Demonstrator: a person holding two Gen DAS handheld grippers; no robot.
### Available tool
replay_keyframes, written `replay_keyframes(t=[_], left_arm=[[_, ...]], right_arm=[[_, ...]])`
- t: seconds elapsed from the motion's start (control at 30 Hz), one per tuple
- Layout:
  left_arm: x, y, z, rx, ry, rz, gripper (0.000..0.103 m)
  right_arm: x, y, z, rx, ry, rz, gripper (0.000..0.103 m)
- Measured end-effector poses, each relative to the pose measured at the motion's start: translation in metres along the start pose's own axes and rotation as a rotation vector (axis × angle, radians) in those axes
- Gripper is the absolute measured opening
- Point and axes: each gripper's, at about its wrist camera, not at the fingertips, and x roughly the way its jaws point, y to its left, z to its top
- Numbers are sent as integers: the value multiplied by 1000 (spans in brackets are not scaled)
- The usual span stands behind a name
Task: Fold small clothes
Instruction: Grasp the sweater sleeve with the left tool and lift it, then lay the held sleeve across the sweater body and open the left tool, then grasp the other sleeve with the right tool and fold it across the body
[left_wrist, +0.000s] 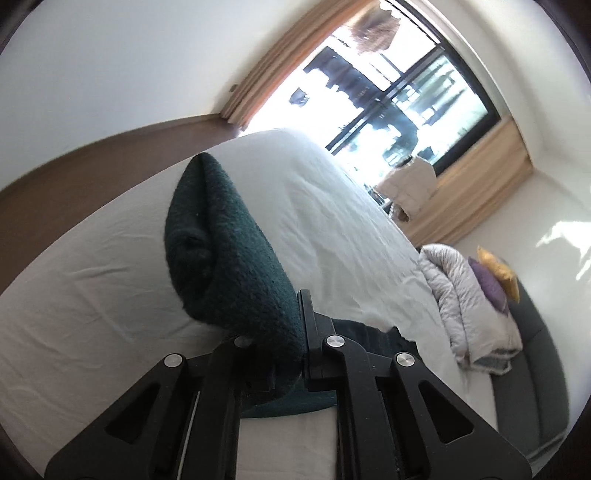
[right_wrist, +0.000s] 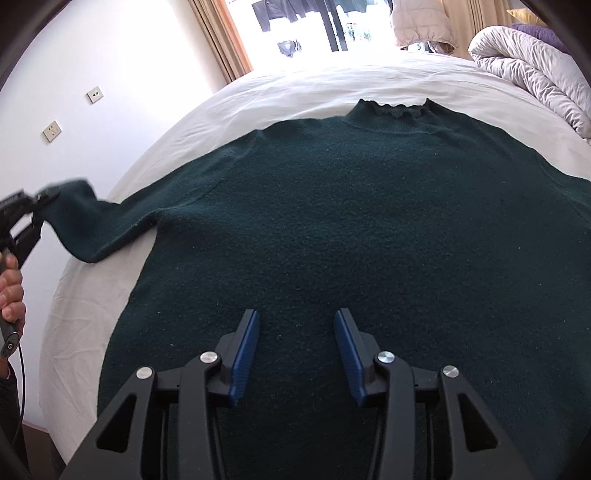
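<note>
A dark green knit sweater (right_wrist: 351, 229) lies flat on the white bed (right_wrist: 295, 85), collar at the far side. My right gripper (right_wrist: 297, 325) is open just above the sweater's lower body, holding nothing. My left gripper (right_wrist: 46, 195) is shut on the end of the sweater's left sleeve (right_wrist: 99, 225) and holds it lifted off the bed's left edge. In the left wrist view the left gripper (left_wrist: 295, 332) pinches the sleeve cuff (left_wrist: 229, 240), which bulges up between the fingers over the white sheet (left_wrist: 110, 295).
A rolled grey quilt (right_wrist: 535, 70) lies at the bed's far right, also in the left wrist view (left_wrist: 469, 302), with purple and yellow cushions (left_wrist: 495, 277). A window with beige curtains (left_wrist: 388, 85) is beyond the bed. A white wall with sockets (right_wrist: 51, 131) is left.
</note>
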Motion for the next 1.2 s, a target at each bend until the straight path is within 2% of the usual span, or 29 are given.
replay_keyframes(t=[0.1,0.17,0.27,0.4,0.5,0.57,0.67,0.7,0.77,0.83,0.87,0.93,0.97,1.0,1.07,1.2], left_arm=[[32,-78,-15,187,34,-11,8],[59,-125,-36,316,62,-18,8],[103,-181,-88,455,106,-22,8],[147,-235,-156,585,158,-20,8],[184,-252,-206,638,213,26,8],[204,-247,-233,642,252,56,8],[215,-247,-264,673,297,90,8],[211,-247,-285,697,309,97,8],[216,-245,-297,735,349,115,9],[205,-233,-304,724,341,102,9],[210,-241,-301,712,337,94,11],[200,-236,-293,703,331,88,23],[193,-233,-292,710,331,92,45],[189,-234,-289,715,330,87,71],[183,-233,-289,725,329,77,79],[149,-218,-281,709,341,37,79]], right_arm=[[-11,-17,2,88,-20,85,53],[-20,-33,3,143,-38,120,55],[-41,-70,6,226,-69,150,58],[-55,-117,7,306,-86,140,59],[-58,-147,7,375,-90,140,61],[-58,-157,11,402,-93,155,63],[-54,-160,21,405,-99,177,74],[-50,-162,27,415,-102,198,79],[-39,-163,38,445,-95,247,86],[-27,-161,46,451,-71,263,86],[-22,-157,51,443,-58,283,86],[-10,-146,62,427,-27,323,86],[-6,-143,66,427,-19,336,86],[0,-138,72,434,-6,364,86],[12,-131,78,465,19,410,86],[31,-114,84,461,76,429,87]])
